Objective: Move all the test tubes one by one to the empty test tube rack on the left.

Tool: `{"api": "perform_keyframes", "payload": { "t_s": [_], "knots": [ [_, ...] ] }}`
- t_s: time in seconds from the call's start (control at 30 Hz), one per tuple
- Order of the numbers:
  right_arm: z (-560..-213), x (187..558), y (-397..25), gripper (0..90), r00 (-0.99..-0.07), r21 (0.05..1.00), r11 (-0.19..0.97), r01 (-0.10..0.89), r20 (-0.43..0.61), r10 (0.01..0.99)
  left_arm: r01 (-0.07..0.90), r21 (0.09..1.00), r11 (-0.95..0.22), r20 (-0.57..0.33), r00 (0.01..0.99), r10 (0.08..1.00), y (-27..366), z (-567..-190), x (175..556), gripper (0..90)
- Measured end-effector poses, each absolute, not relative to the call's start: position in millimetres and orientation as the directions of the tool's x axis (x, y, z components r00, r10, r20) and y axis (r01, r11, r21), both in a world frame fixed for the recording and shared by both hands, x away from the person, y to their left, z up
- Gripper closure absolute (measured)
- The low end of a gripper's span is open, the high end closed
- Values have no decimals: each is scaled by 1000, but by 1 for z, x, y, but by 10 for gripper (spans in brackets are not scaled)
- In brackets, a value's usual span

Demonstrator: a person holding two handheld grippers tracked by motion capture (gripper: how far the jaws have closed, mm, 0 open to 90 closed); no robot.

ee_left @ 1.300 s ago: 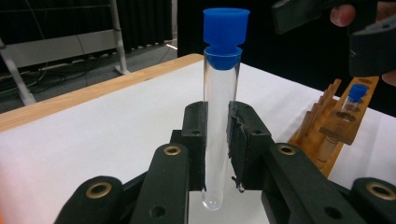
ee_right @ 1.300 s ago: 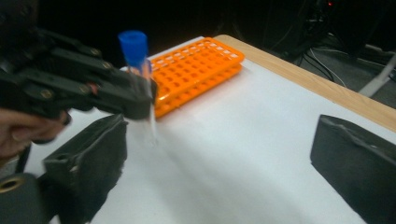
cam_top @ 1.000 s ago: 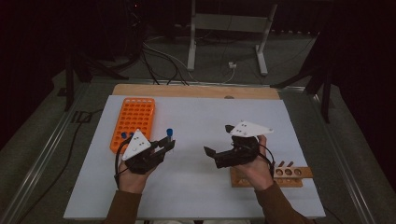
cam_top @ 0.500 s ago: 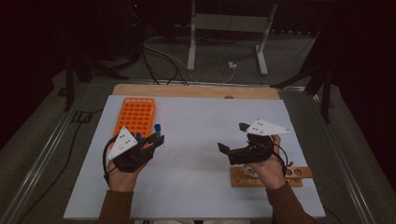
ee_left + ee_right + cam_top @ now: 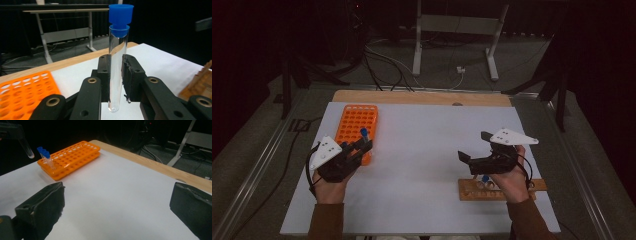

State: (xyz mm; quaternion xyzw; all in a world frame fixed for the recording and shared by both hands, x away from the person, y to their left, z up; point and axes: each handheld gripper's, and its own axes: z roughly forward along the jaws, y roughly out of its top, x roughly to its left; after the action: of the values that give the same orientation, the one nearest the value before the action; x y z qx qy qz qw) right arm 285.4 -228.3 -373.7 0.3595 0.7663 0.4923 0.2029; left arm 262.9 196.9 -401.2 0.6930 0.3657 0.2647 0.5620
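Note:
A clear test tube [image 5: 117, 67] with a blue cap [image 5: 120, 17] stands upright between the jaws of my left gripper [image 5: 115, 63], which is shut on it. In the high view my left gripper [image 5: 362, 145] holds the tube [image 5: 363, 133] over the near end of the orange rack [image 5: 356, 120]. The orange rack [image 5: 72, 156] has a few blue-capped tubes [image 5: 45, 155] at its near corner. My right gripper [image 5: 473, 146] is open with nothing in it, just left of the wooden rack [image 5: 472, 192]. Its jaws stand wide apart over the white sheet [image 5: 117, 207].
The wooden rack [image 5: 200, 82] at the front right holds blue-capped tubes [image 5: 485, 178]. A white sheet [image 5: 422, 135] covers the table, whose wooden edge [image 5: 422, 97] shows at the back. Cables and a metal stand [image 5: 452, 30] lie on the floor beyond.
My left gripper has carried the tube leftward to the orange rack's near end. My right gripper has drifted right, staying open above the wooden rack.

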Motion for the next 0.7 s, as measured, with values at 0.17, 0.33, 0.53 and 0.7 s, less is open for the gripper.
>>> {"api": "perform_keyframes", "payload": {
  "t_s": [0.17, 0.33, 0.53, 0.7],
  "knots": [
    [-375, 286, -231, 0, -656, 899, 257, 354, 43, 754, 215, 973, -86, -47, 549, 834, 212, -403, 263, 783],
    [-375, 286, -236, 0, -647, 900, 250, 357, 46, 761, 216, 974, -67, -53, 505, 861, 225, -408, 264, 783],
    [-379, 284, -242, 0, -639, 901, 236, 364, 57, 767, 220, 973, -65, -44, 459, 887, 235, -415, 266, 783],
    [-381, 284, -247, 0, -633, 902, 227, 367, 63, 772, 220, 974, -53, -46, 420, 906, 244, -419, 266, 782]
  ]
}}
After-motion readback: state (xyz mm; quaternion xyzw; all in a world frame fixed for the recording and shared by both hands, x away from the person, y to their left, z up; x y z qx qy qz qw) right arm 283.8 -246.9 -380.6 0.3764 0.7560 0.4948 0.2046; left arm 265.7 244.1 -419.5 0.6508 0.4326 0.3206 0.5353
